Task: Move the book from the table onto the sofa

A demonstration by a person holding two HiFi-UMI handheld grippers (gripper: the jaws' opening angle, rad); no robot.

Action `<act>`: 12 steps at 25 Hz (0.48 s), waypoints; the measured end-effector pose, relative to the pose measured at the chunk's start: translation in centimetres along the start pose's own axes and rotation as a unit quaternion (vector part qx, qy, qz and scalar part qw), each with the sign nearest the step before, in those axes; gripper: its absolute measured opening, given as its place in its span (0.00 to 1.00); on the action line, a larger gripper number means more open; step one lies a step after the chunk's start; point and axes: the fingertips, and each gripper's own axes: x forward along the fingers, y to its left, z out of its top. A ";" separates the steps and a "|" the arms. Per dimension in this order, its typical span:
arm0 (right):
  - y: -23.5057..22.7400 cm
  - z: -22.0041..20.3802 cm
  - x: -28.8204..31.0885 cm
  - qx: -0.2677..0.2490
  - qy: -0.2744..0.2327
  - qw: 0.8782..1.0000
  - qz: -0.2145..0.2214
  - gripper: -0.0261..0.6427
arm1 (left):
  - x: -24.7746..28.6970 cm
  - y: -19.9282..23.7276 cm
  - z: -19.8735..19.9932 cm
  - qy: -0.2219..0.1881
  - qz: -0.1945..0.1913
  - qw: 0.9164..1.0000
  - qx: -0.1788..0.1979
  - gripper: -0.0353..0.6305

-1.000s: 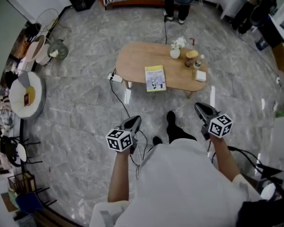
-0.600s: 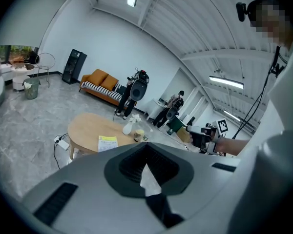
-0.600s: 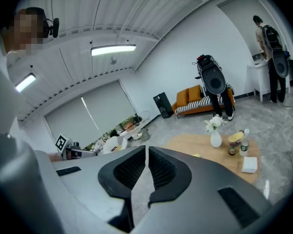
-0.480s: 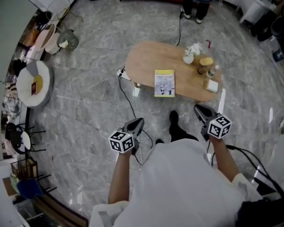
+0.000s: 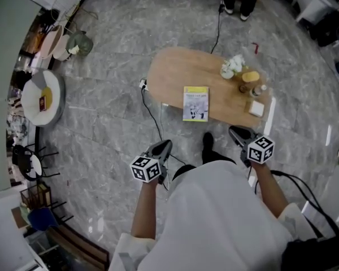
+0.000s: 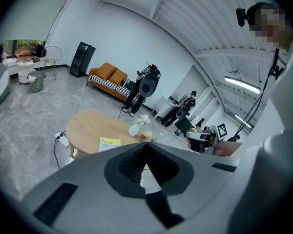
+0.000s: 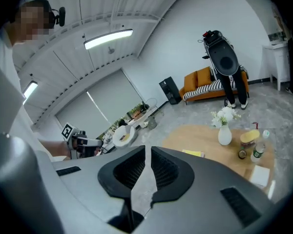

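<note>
Locating thin yellow-and-white paperback book (image 5: 196,103): flat on near edge of oval light-wood table (image 5: 175,75), untouched. Against a second ago, bigger and nearer in head view, with far orange-and-striped sofa (image 6: 109,78) slid almost off top edge. Reads as approach under way, no pickup yet, book well apart from both tools. Left gripper (image 5: 163,147) near-left of book, fully closed, empty. Right gripper (image 5: 237,133) near-right, closed to a hairline slit, nothing held. Only in head view: spacing between book and grippers. Only in gripper views: whole sofa at far wall beyond table, standing person (image 7: 233,91) in front of it. Also in right gripper view: white vase of flowers (image 7: 224,134) upright at table's right end.
</note>
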 end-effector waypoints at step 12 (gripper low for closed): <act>-3.1 -3.4 6.1 0.031 0.069 0.996 0.050 0.11 | 5.4 1.6 1.4 0.047 0.019 0.998 0.023 0.06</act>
